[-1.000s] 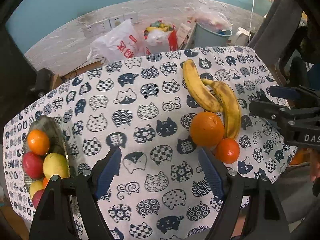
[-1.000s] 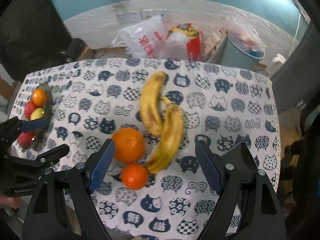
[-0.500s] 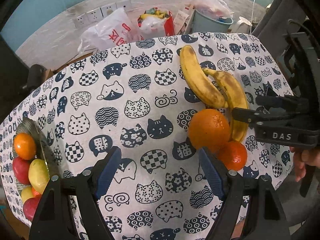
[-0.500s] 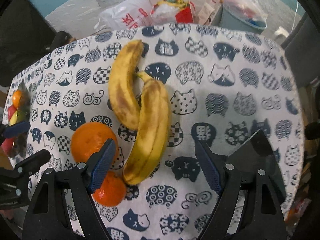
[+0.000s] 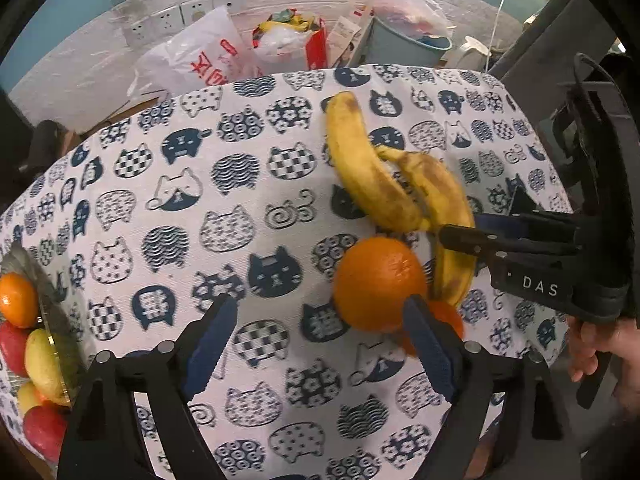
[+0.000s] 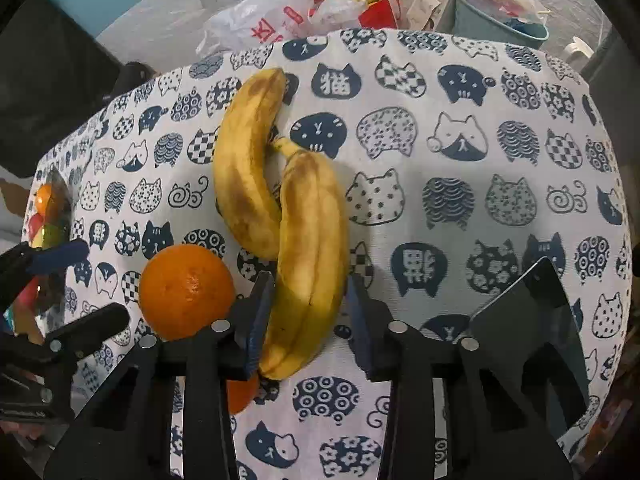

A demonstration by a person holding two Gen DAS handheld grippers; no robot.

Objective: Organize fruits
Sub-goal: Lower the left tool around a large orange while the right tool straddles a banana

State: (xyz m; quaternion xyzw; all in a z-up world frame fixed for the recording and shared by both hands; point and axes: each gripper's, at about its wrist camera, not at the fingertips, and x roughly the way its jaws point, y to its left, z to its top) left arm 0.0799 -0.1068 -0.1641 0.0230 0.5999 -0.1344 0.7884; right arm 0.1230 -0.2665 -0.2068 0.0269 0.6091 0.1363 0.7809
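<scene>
Teal wall [image 5: 60, 20] behind; grey floor below it strewn with clutter: a white plastic bag with red print [image 5: 200, 60], a red bag of rubbish [image 6: 376, 4], a grey-blue bucket [image 6: 496, 20]. White wall sockets [image 5: 180, 14] low on the wall.

Table draped in a white cloth printed with navy cat faces [image 6: 460, 152]; it fills most of both views.

At the cloth's left edge, a clear glass bowl [image 5: 56, 312] heaped with fruit: oranges, red apples, yellow-green pieces. Only part of it is in view.

Two yellow, brown-speckled bananas [image 6: 276, 200] lie side by side mid-cloth, touching along their length, stems toward the far edge. Just beside their near ends sits a large round orange [image 6: 186, 292], touching or almost touching the nearer banana. A smaller orange mandarin [image 5: 448, 316] lies just beyond it, mostly hidden behind gripper parts in both views.

Right gripper [image 6: 308, 312]: black frame, blue pads, pointing steeply down, clenched on the lower part of the right-hand banana, one pad against each side. A hand [image 5: 600, 352] grips its handle.

Left gripper [image 5: 320, 348]: jaws wide and opening, nothing between the pads but bare cloth. Its right finger [image 5: 428, 344] overlaps the large orange in view; contact cannot be told.

A dark flat rectangular object [image 6: 532, 320] lies at the cloth's near right corner.
</scene>
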